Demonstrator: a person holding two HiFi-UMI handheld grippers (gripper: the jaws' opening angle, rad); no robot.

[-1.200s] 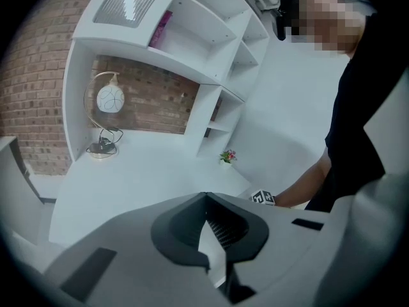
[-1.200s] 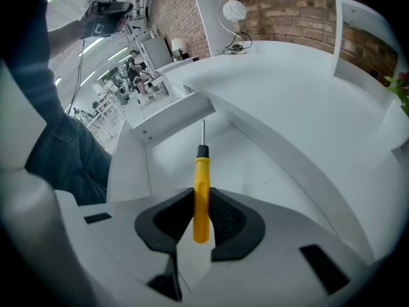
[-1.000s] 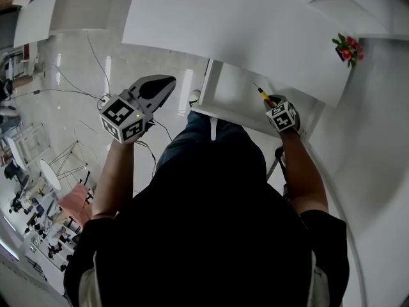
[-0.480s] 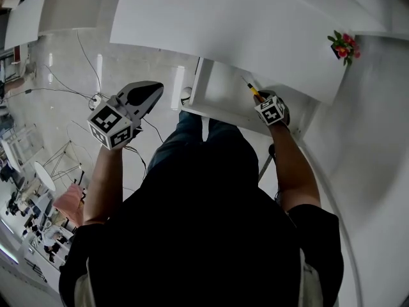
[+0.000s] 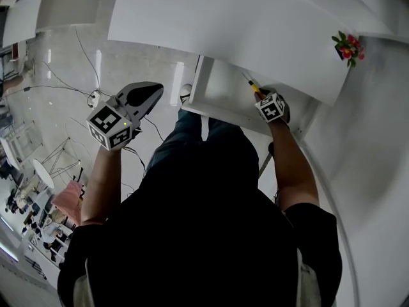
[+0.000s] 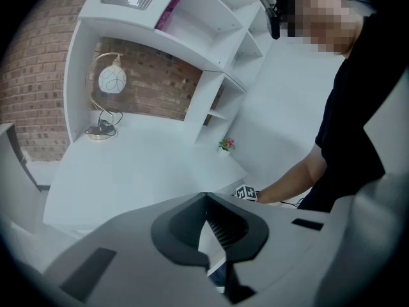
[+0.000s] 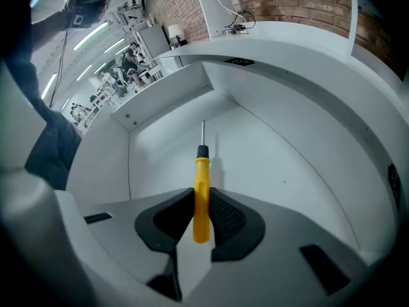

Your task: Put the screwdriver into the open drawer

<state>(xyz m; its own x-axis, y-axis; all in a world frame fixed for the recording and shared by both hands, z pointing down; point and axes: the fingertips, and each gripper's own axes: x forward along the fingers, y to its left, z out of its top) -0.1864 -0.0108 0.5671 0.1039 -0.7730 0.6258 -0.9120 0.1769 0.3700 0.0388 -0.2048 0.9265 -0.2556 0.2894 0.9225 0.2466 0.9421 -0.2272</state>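
The screwdriver (image 7: 201,190) has a yellow handle and a thin metal shaft. My right gripper (image 7: 199,203) is shut on the handle, and the shaft points ahead into the open white drawer (image 7: 268,165). In the head view the right gripper (image 5: 262,96) hangs over the drawer (image 5: 220,91) under the desk, and the screwdriver (image 5: 250,83) sticks out beyond it. My left gripper (image 5: 155,92) is held out over the floor, left of the drawer. In the left gripper view its jaws (image 6: 205,199) are shut with nothing between them.
The white desk top (image 5: 230,24) overhangs the drawer's far part. A small flower pot (image 5: 347,47) stands at its right end, and a globe lamp (image 6: 106,85) stands on the desk. Cables (image 5: 83,62) lie on the shiny floor at left. The person's legs are just in front of the drawer.
My right gripper has carried the screwdriver a little left and farther over the drawer. The left gripper has drifted slightly left and stays shut.
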